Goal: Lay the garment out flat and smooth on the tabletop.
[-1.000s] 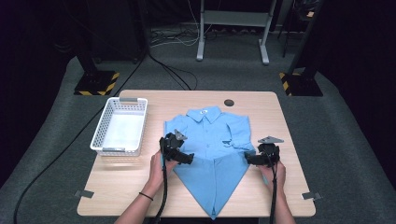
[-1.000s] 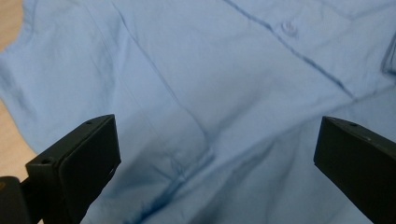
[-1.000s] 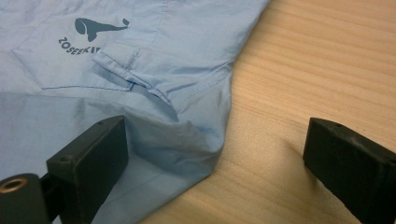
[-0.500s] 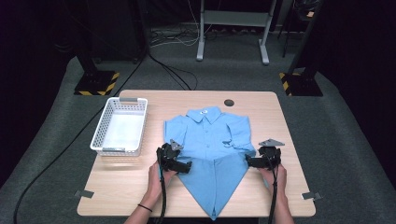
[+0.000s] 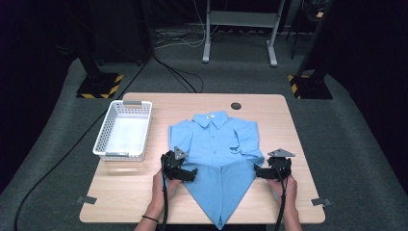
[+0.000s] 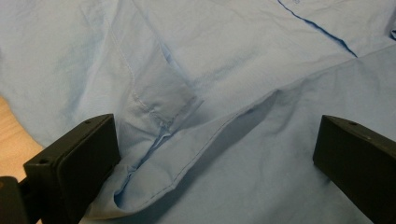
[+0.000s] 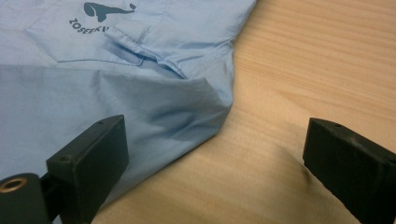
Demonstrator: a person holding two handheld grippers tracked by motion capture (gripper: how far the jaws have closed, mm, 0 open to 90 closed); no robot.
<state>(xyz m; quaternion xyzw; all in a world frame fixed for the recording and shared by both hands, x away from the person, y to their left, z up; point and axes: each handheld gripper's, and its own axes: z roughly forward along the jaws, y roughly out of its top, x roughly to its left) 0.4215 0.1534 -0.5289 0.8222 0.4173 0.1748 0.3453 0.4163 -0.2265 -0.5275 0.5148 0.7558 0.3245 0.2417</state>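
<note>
The left gripper (image 5: 188,174) sits at the left edge of the light blue shirt (image 5: 219,144), low on the wooden table (image 5: 202,103). In the left gripper view its two black jaws stand wide apart with nothing pinched between them, and a folded hem of the shirt lies loose in the gap. The jaw on the left of that view seems to touch the cloth, but it is hard to tell if it presses on it. The right gripper (image 5: 260,172) sits at the right edge of the shirt. Its jaws are wide open too. In the right gripper view a corner of the shirt lies near one jaw and bare wood lies by the other, and they hold nothing. The shirt lies flat in the middle of the table with its collar at the far side. Its sides are folded in, so the bottom comes to a point that hangs just over the near edge, where the picture cuts it off. A small dark whale picture and some letters show on the pocket (image 7: 93,37), but the word runs under a fold of cloth. A white basket (image 5: 124,131) stands to the left of the shirt, well apart from it. The person's arms are cut off at the bottom of the high view.
</note>
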